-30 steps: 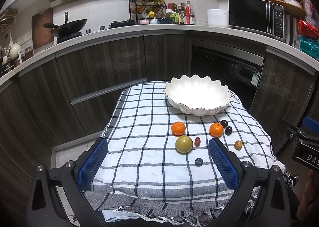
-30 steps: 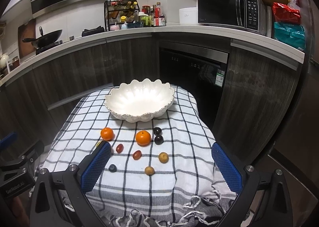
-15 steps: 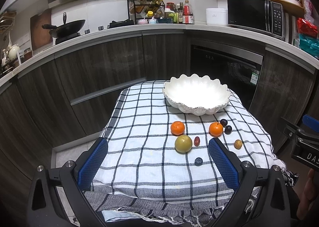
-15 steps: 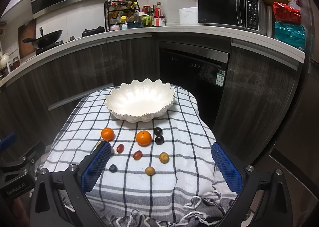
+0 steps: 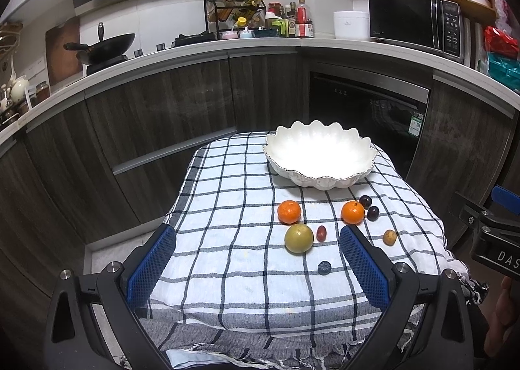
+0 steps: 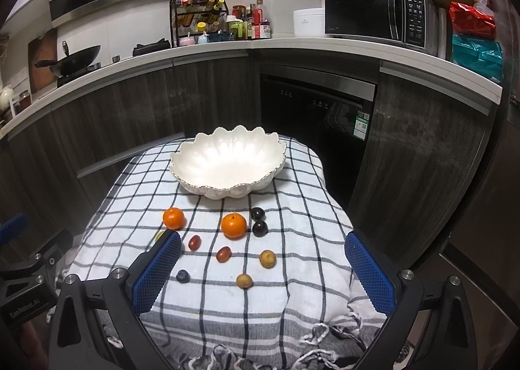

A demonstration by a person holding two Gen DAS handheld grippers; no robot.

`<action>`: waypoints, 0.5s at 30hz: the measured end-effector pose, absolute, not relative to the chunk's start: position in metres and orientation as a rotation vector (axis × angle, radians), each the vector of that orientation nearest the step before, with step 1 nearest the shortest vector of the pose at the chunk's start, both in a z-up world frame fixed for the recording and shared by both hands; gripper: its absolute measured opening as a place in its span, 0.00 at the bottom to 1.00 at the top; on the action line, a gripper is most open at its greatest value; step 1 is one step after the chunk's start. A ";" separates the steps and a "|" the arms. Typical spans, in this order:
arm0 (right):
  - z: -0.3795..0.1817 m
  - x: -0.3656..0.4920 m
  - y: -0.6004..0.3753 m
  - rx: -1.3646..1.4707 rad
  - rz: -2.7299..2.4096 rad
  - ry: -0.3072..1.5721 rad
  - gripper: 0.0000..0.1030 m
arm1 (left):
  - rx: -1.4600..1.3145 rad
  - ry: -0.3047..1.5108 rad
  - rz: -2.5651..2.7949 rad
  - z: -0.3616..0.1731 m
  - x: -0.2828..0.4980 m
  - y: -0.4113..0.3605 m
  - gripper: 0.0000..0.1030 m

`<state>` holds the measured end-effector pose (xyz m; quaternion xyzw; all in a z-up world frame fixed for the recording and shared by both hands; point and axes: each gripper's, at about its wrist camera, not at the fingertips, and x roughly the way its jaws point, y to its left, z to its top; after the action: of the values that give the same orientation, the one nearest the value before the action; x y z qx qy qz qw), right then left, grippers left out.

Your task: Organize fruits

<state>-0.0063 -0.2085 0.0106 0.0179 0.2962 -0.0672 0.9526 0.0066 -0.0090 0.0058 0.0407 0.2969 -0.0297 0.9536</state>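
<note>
Hovering: both grippers' fingers wide, empty | right gripper [image 5: 494, 233] reads "DAS" | left gripper [image 6: 26, 288] reads "EasRobot.AI", blurred | bowl [image 6: 227, 162] empty

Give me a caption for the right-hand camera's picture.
Open right gripper facing scattered fruits and an empty white bowl.

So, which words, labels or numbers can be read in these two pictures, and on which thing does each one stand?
"DAS", cut off by the frame edge: on the right gripper's body.
"EanRobot.AI", blurred and uncertain: on the left gripper's body.
Microwave panel, green oven sticker, bottle labels: too small to read.
</note>
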 end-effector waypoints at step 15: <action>0.010 0.012 -0.211 0.037 -0.128 0.609 0.99 | 0.117 0.608 -0.077 0.009 0.026 -0.017 0.98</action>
<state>0.0117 -0.2113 0.0095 0.0180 0.2996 -0.0631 0.9518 0.0262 -0.0175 0.0092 0.0577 0.2990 -0.0378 0.9518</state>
